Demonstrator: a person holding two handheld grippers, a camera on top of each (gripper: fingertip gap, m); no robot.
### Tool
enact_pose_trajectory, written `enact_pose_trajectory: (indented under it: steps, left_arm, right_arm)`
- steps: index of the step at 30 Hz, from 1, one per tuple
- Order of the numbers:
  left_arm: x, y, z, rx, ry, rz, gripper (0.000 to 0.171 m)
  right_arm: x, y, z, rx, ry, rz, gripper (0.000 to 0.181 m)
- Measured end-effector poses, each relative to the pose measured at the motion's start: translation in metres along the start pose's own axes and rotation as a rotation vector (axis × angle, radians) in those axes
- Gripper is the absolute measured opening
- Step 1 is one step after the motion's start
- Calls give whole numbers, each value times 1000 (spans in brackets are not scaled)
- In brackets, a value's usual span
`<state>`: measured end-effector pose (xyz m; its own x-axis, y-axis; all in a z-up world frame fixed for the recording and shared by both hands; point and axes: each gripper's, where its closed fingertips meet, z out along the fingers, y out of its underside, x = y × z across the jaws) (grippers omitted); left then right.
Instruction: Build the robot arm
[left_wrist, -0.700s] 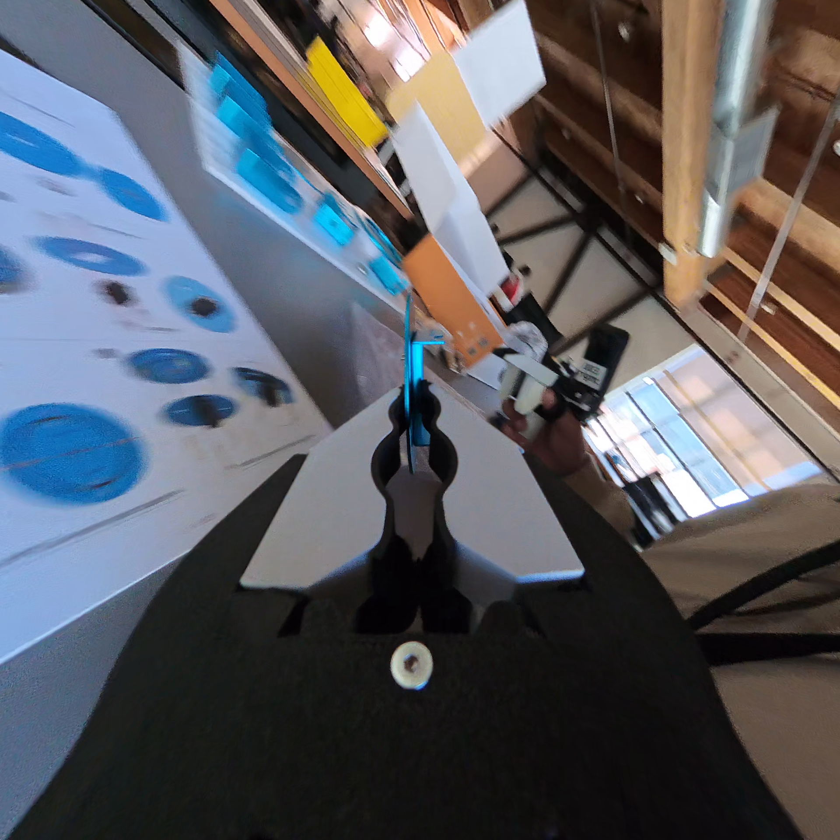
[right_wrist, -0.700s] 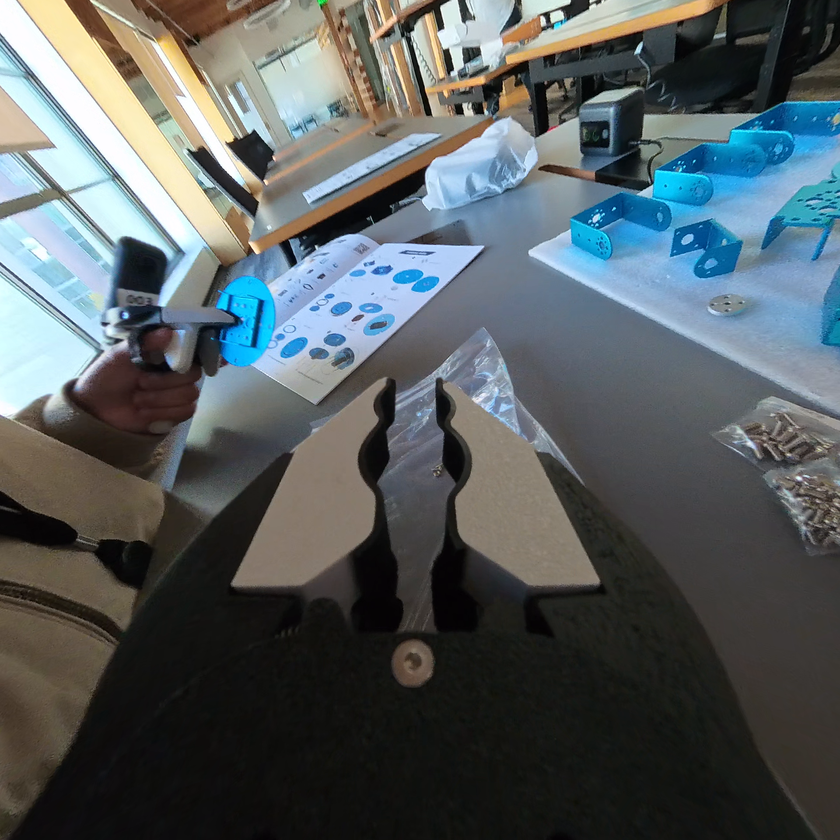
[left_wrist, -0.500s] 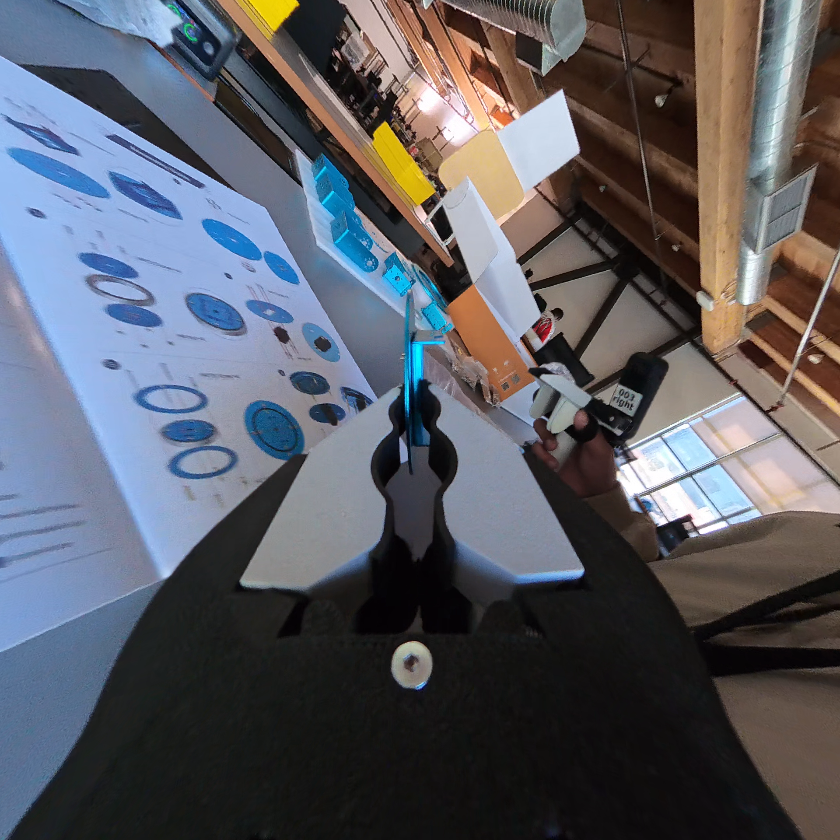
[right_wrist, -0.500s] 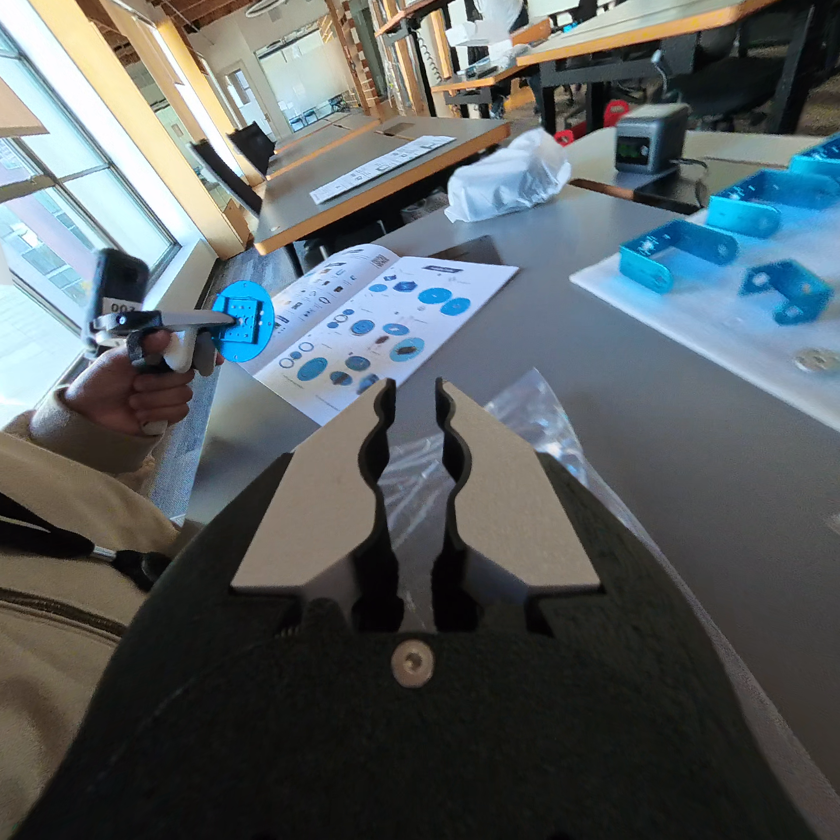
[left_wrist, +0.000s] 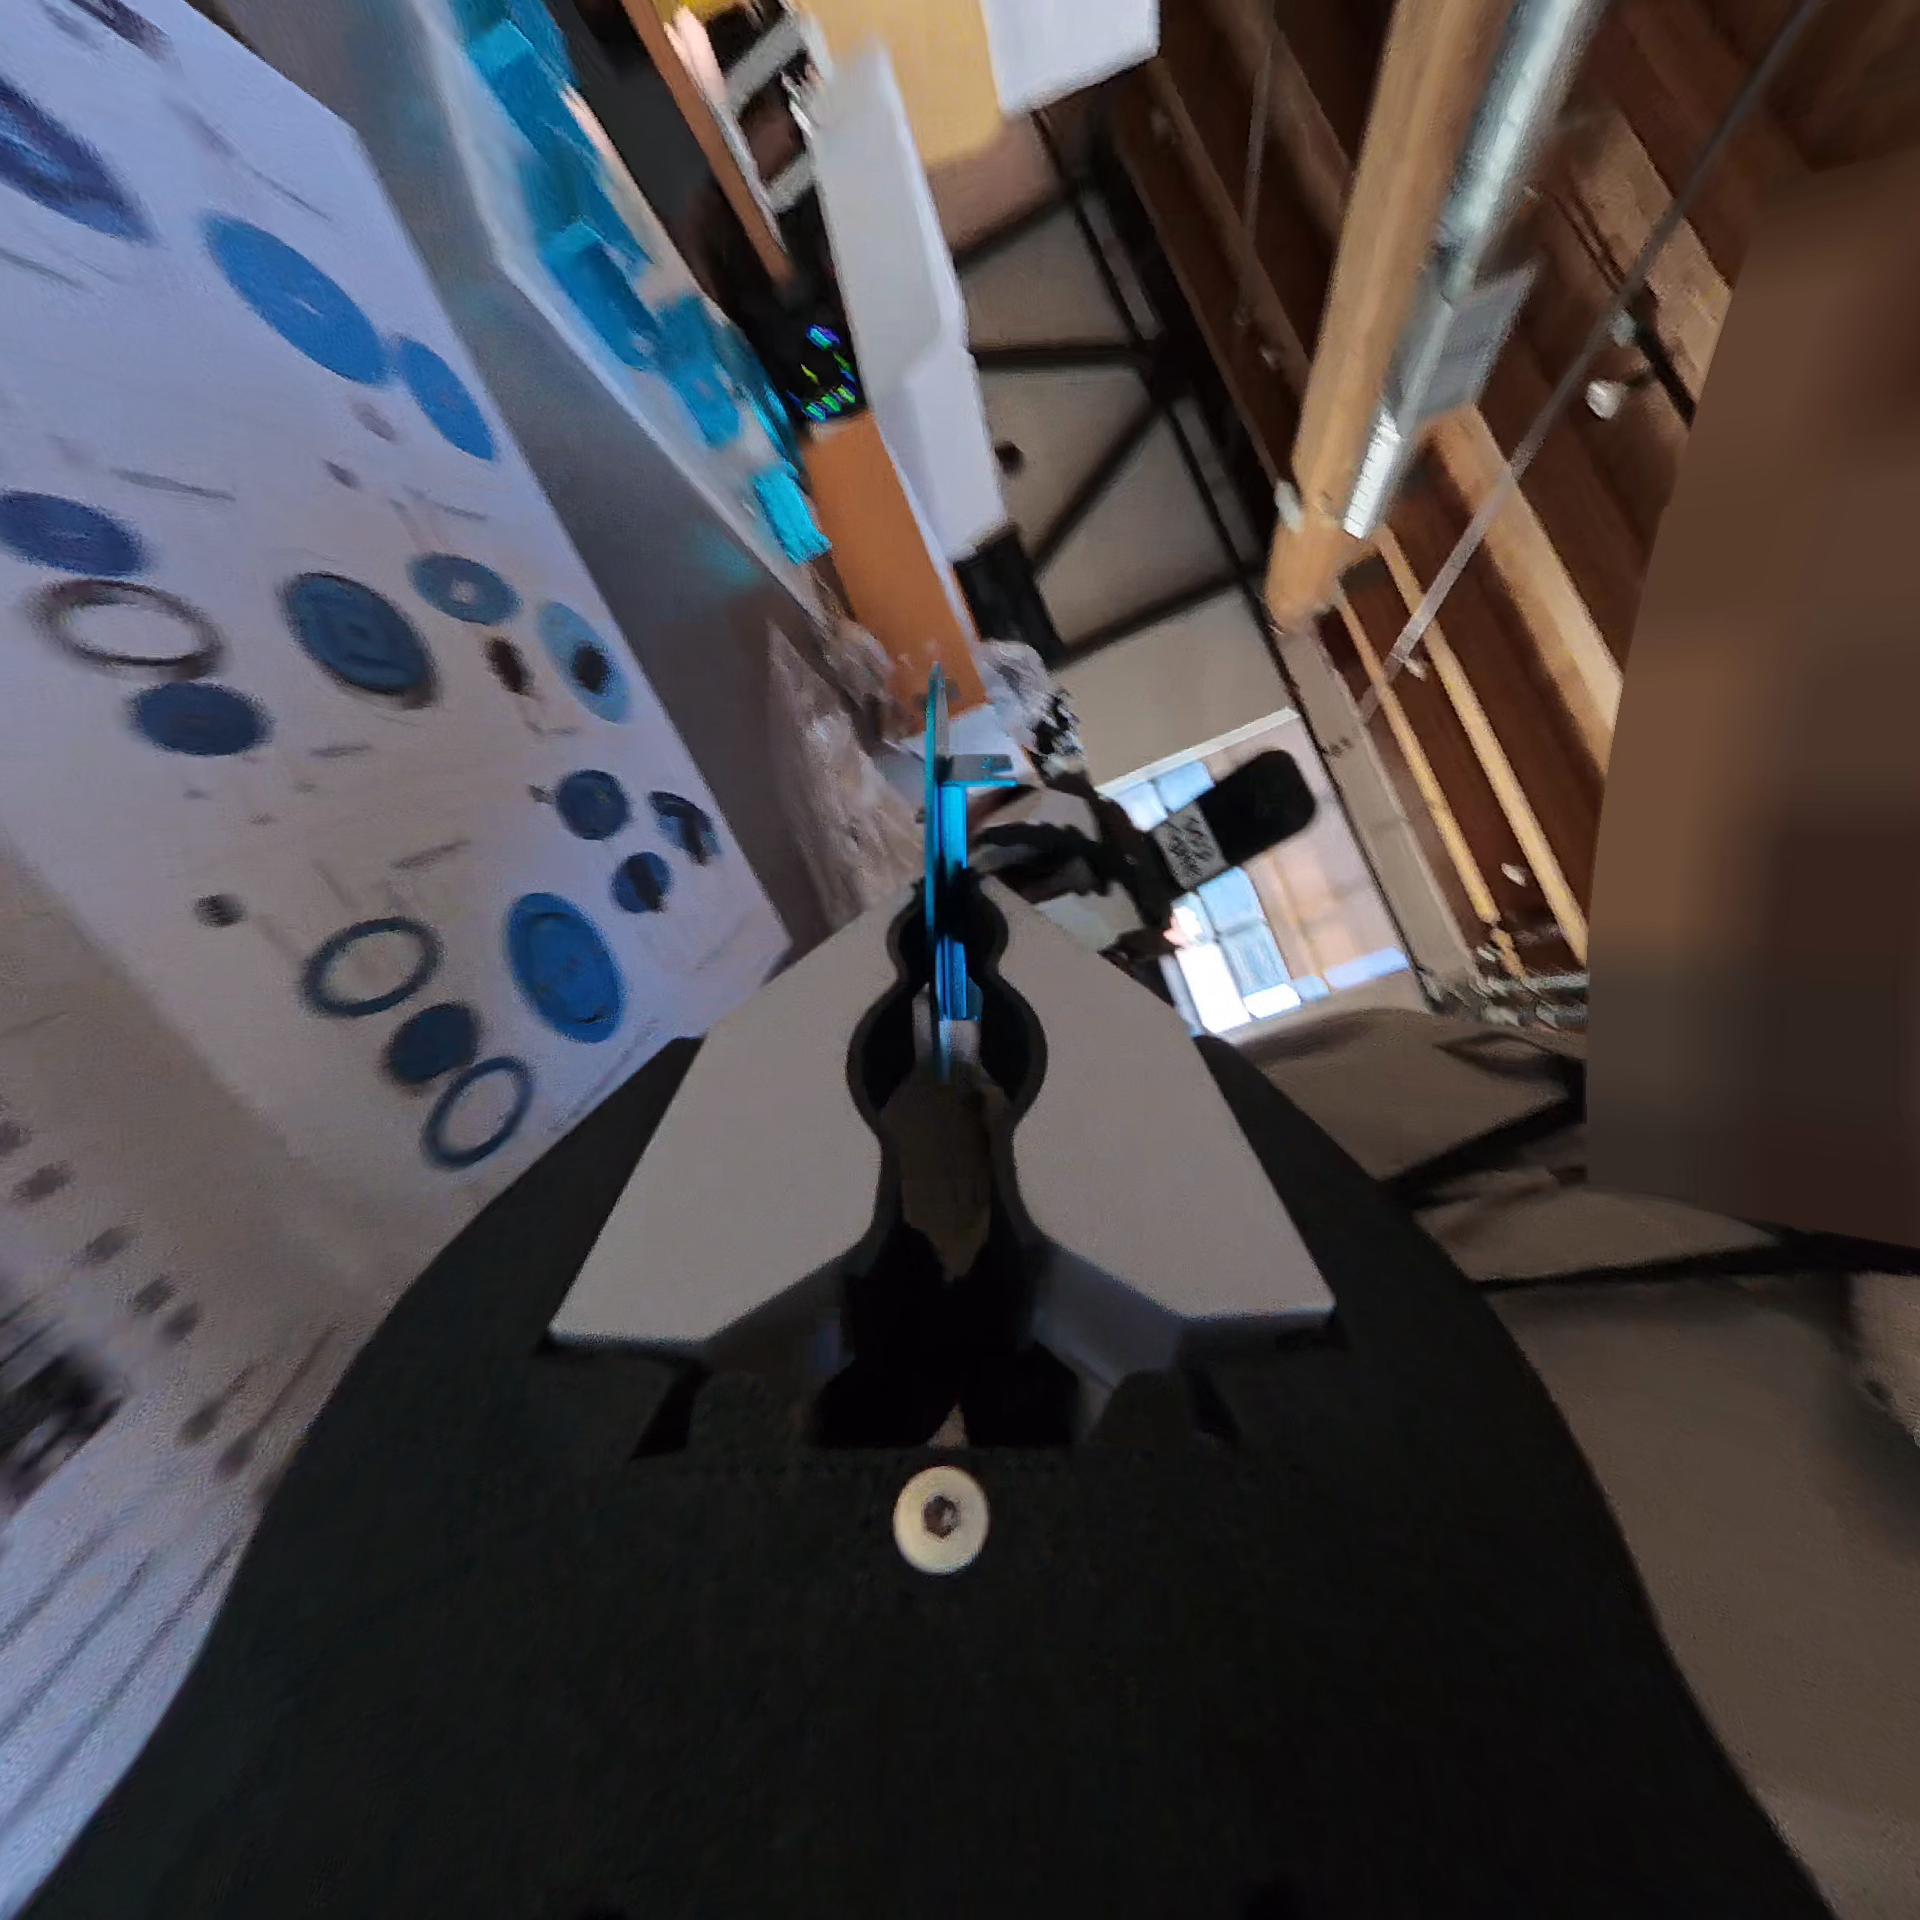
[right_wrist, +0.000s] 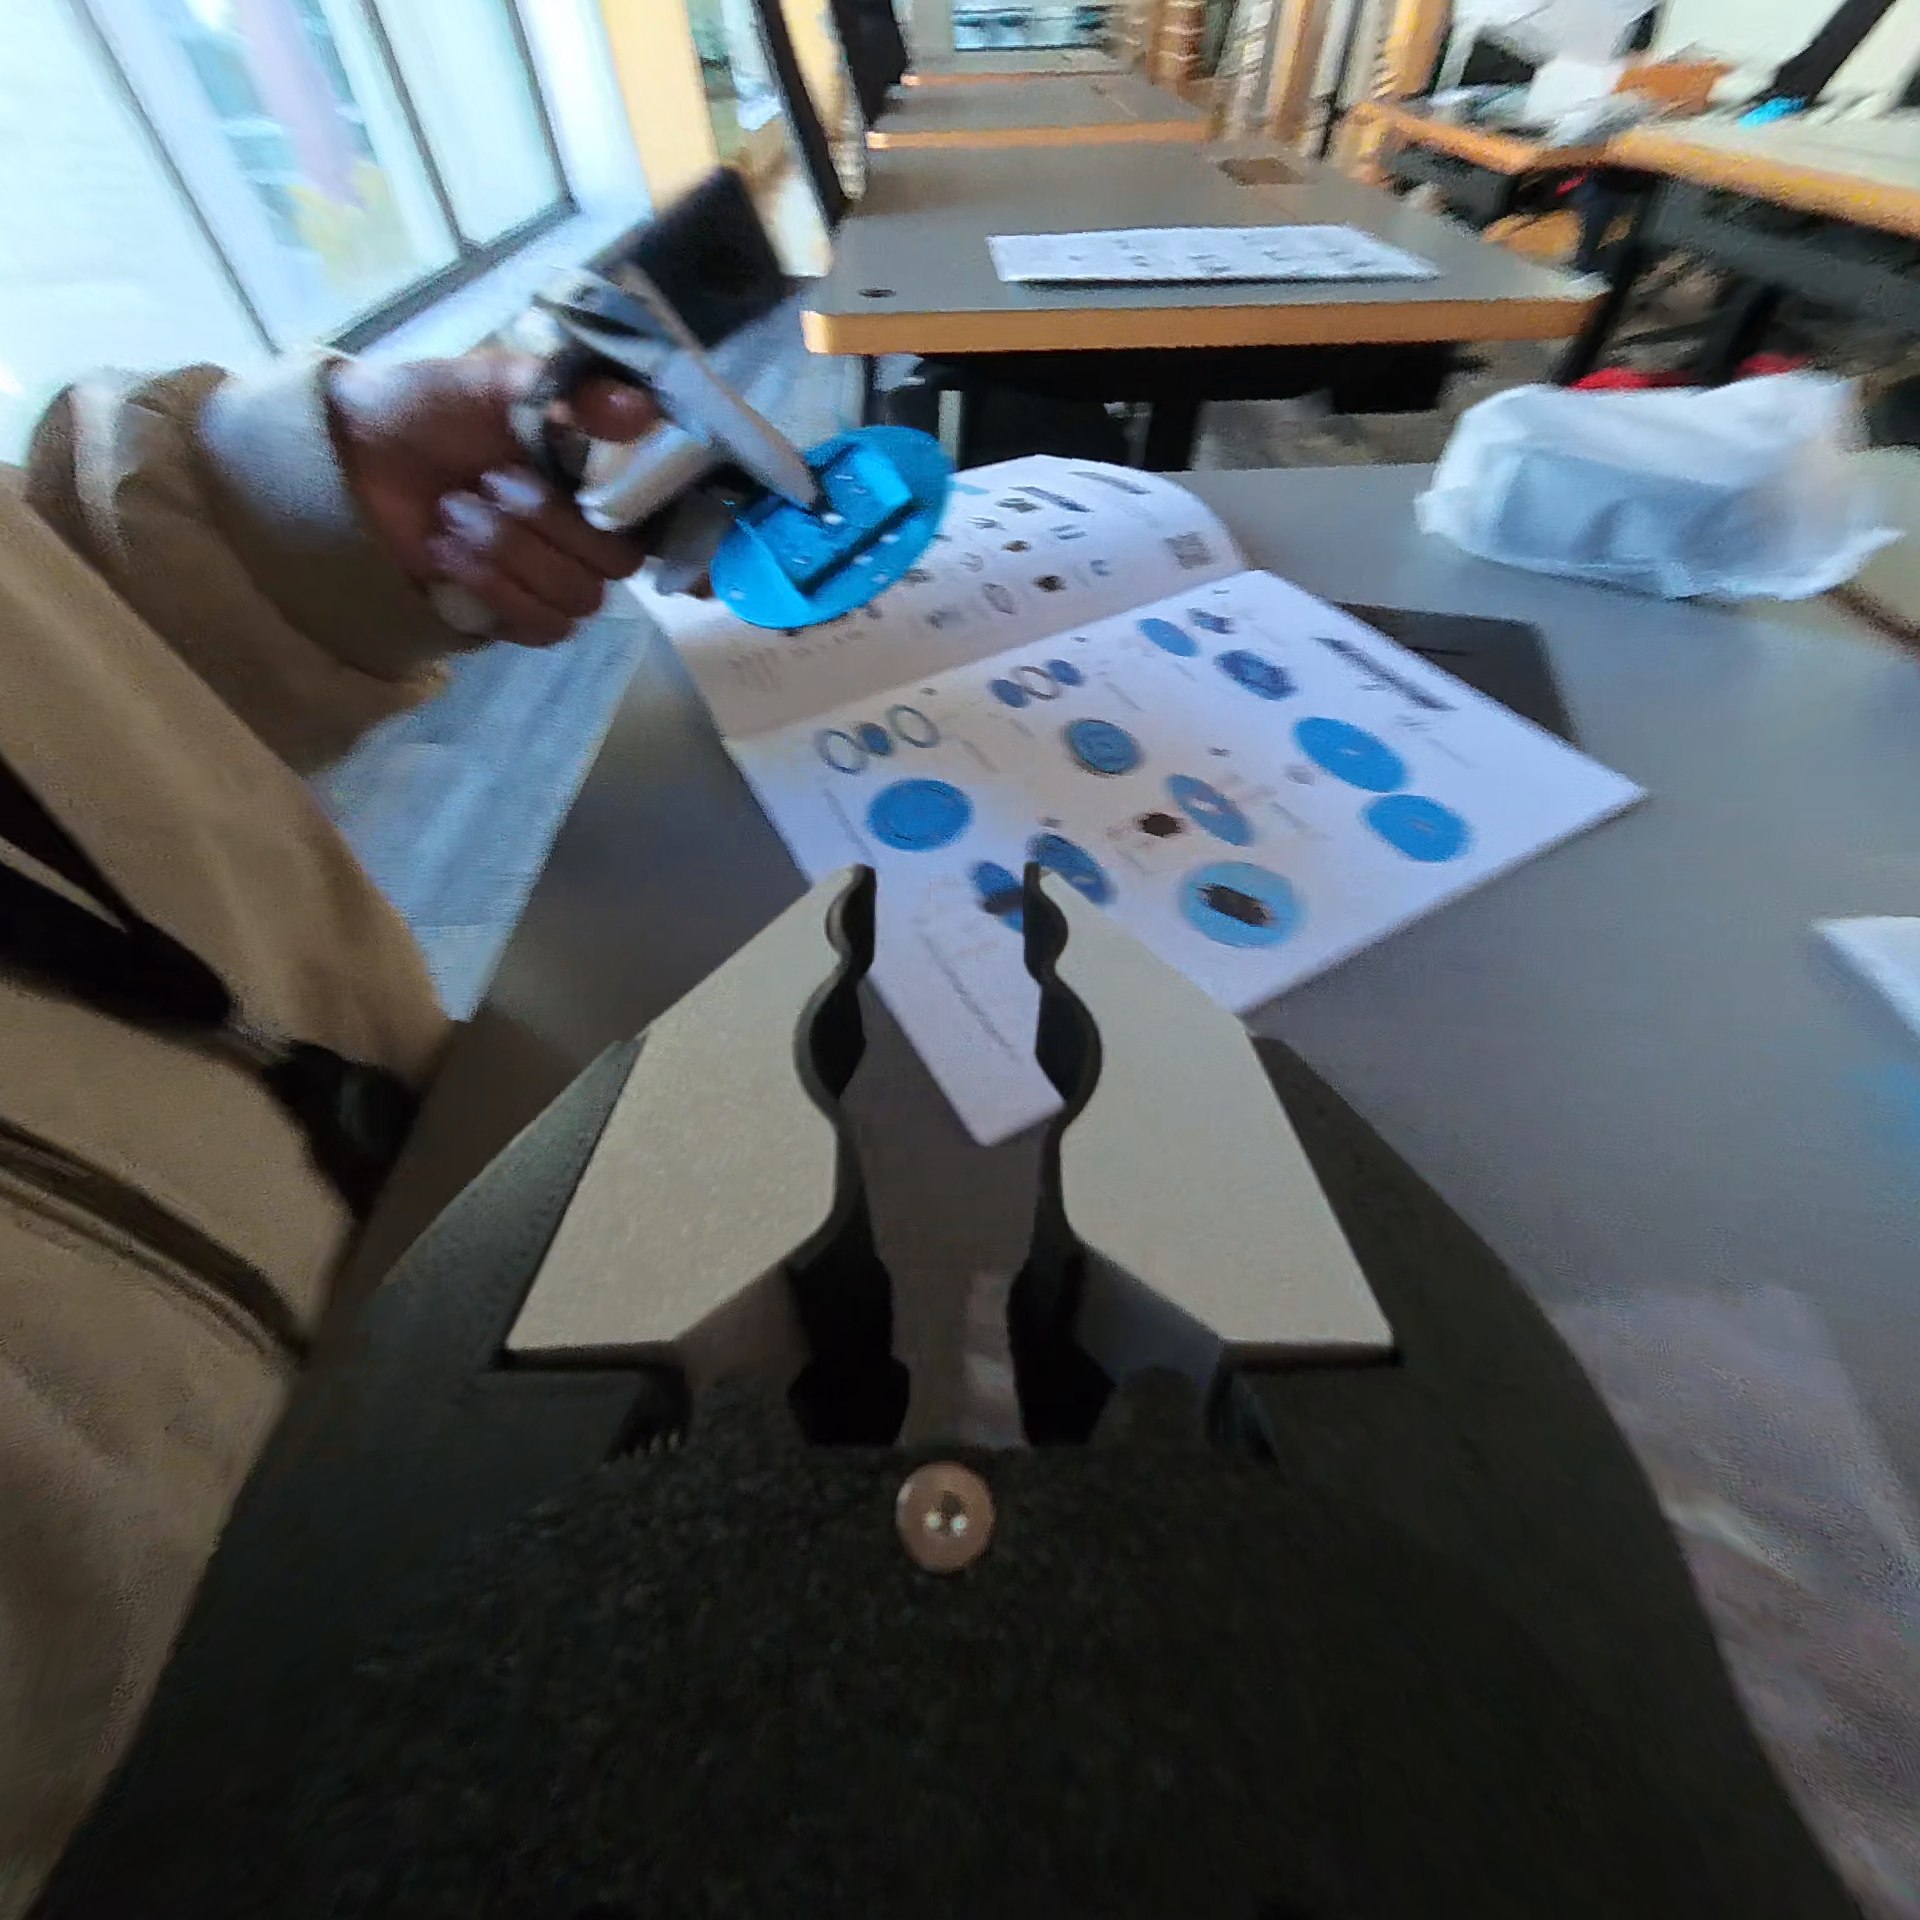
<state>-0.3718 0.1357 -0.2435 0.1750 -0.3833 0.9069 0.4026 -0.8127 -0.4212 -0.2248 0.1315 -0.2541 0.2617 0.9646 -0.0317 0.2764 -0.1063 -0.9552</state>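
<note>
My left gripper is clamped on the blue disc, edge-on between my fingers. My right gripper is apart and empty, above the open booklet on the table.

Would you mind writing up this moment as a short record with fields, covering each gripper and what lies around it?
Left gripper: shut on the blue disc, held edge-on in its own view, raised above the booklet.
Right gripper: open, empty, hovering over the near edge of the booklet.
Booklet: open flat on the grey table, pages showing blue round parts.
Hand: grips the left gripper's handle.
White plastic bag: on the table, beyond the booklet.
</note>
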Motion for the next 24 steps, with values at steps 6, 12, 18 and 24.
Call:
enact_pose_trajectory:
  steps: [6,12,18,24]
  left_arm:
    - [31,18,45,-298,177,22,3]
    - [35,29,69,-392,193,40,3]
    - [27,23,79,-338,167,131,16]
    - [14,-15,53,-43,61,225,25]
  right_arm:
    - [-33,-23,39,50,-305,383,33]
    - [-32,-38,36,192,-442,712,16]
    - [-11,-23,35,244,-403,997,0]
    - [15,-14,29,319,-265,1081,0]
